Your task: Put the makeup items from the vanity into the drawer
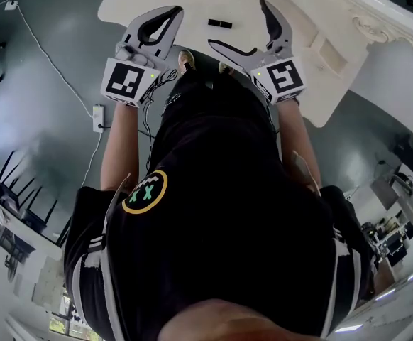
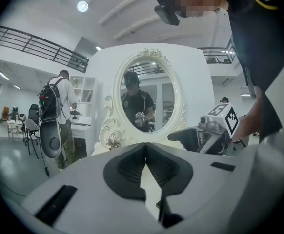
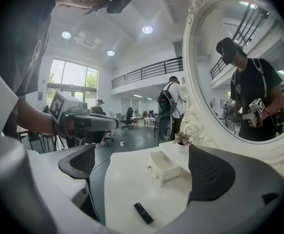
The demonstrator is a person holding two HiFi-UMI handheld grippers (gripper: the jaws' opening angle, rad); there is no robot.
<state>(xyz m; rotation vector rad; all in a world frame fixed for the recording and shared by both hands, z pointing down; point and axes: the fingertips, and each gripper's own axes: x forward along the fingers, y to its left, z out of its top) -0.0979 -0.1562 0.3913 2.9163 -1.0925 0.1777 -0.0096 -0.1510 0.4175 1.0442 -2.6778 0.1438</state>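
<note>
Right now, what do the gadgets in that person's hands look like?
The left tool and right tool are pale grey plastic with black ribbed pads inside two curved jaws. Each carries a white cube with black square markers. A black cable runs from the left one. The person wears a black shirt with white-striped sleeves.

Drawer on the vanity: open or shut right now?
Open. The small white drawer stands pulled out over the white vanity top, its hollow inside showing.

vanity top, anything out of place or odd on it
Only a black tube lies loose on the vanity, apart from the small drawer, which stands pulled open. Nothing looks spilled or damaged.
</note>
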